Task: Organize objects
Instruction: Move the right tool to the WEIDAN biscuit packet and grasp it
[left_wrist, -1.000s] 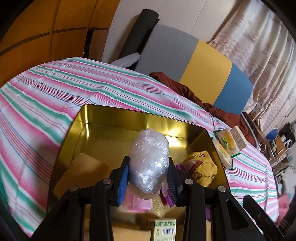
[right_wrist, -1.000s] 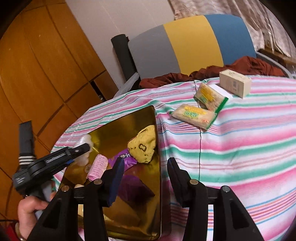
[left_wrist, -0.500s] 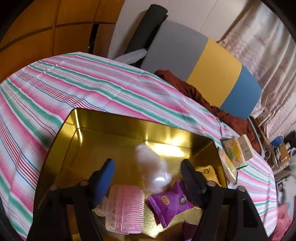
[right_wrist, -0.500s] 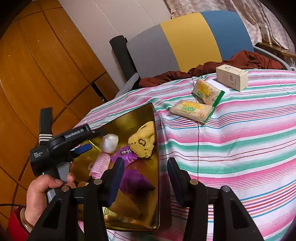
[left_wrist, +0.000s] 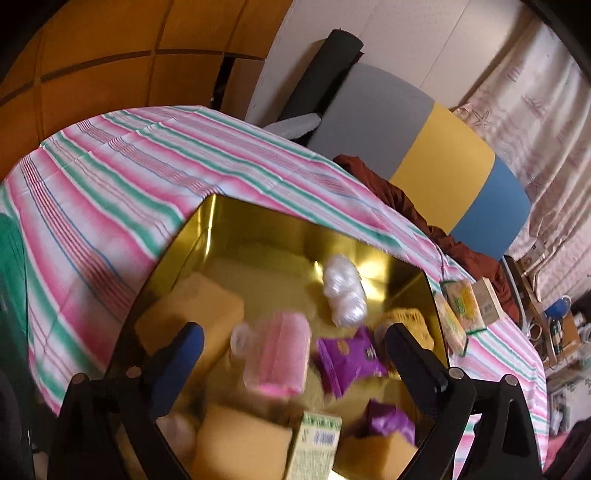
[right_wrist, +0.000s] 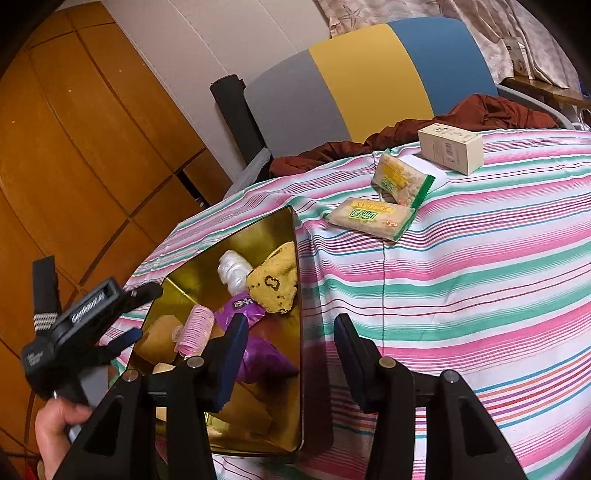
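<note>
A gold tin box stands on the striped tablecloth. Inside lie a clear plastic bundle, a pink hair roller, purple snack packets, a yellow cloth and yellow sponges. My left gripper is open and empty above the box. My right gripper is open and empty over the box's right rim. Two snack packets and a cream carton lie on the cloth to the right.
A grey, yellow and blue chair back with brown cloth stands behind the table. A wooden wall is at left. A small green-labelled carton stands in the box's near end.
My left gripper opened and let go of the clear plastic bundle, which now lies in the box. The left gripper drew back and up. The right gripper stayed open, shifting slightly.
</note>
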